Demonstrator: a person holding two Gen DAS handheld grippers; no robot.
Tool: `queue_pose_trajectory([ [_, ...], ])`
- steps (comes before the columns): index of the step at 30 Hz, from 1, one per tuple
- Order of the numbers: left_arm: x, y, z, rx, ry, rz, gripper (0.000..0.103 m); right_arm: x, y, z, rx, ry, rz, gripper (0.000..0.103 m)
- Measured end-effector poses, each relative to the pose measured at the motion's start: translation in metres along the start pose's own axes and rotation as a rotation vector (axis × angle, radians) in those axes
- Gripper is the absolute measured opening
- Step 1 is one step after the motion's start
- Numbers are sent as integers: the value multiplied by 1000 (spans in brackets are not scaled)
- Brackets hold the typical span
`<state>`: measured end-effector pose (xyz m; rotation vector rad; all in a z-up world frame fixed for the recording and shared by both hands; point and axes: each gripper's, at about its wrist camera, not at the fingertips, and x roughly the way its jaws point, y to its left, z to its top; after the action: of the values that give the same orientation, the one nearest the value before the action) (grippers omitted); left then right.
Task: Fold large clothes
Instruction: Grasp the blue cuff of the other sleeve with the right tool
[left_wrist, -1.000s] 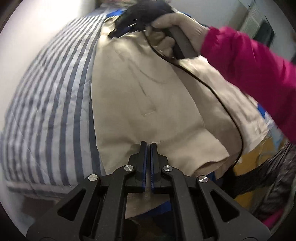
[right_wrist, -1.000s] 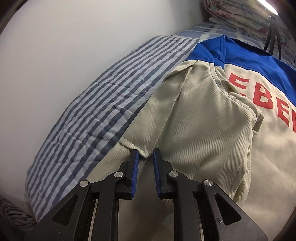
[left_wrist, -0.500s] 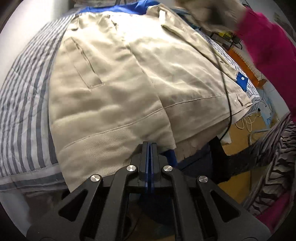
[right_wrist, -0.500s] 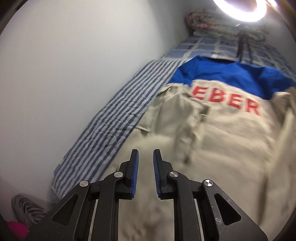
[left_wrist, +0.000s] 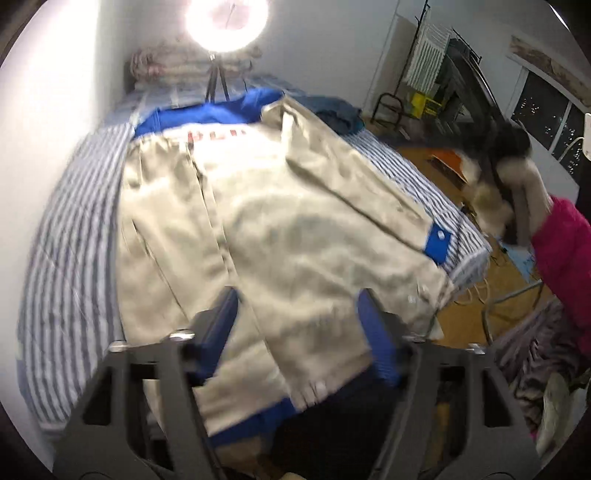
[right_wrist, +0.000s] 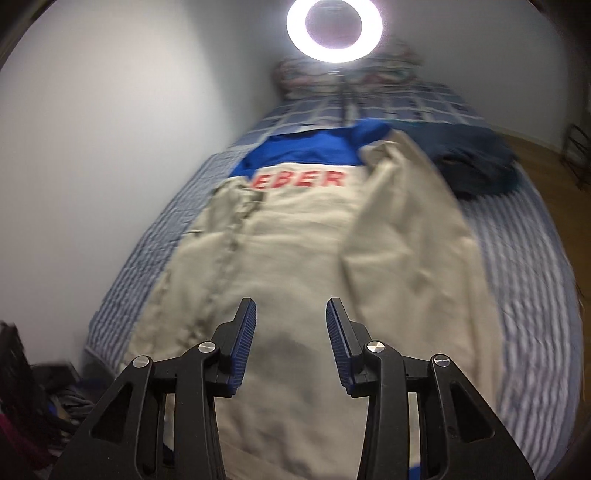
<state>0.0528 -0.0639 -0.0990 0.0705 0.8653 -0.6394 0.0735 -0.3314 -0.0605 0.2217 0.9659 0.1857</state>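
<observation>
bed (right_wrist: 524, 280): striped sheet, beige jacket (right_wrist: 295, 258) spread | ring light (right_wrist: 334, 29) lit | left gripper (left_wrist: 297, 325), right gripper (right_wrist: 291, 332): released, just opening, empty

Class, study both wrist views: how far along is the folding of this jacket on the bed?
Done: the beige jacket lies back-up on the striped bed, both sides and sleeves folded inward. In hand: nothing; the left gripper and right gripper have just been opening, with no cloth between the jaws. Left: probably folding it across its length, since it lies at full length.
</observation>
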Motion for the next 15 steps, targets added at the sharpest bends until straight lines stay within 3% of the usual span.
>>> queue_pose_trajectory([
  [5,8,-18,31,72,15,4,70,-30,-47,-34,50,-43,-105,38],
  [8,19,-30,49,123,26,-19,71,-36,-76,-52,84,-21,-173,38],
  [12,40,-31,69,107,44,-44,71,-34,-113,-73,129,32,-252,38],
  [15,53,-25,72,61,68,-66,71,-31,-142,-89,222,64,-237,38],
])
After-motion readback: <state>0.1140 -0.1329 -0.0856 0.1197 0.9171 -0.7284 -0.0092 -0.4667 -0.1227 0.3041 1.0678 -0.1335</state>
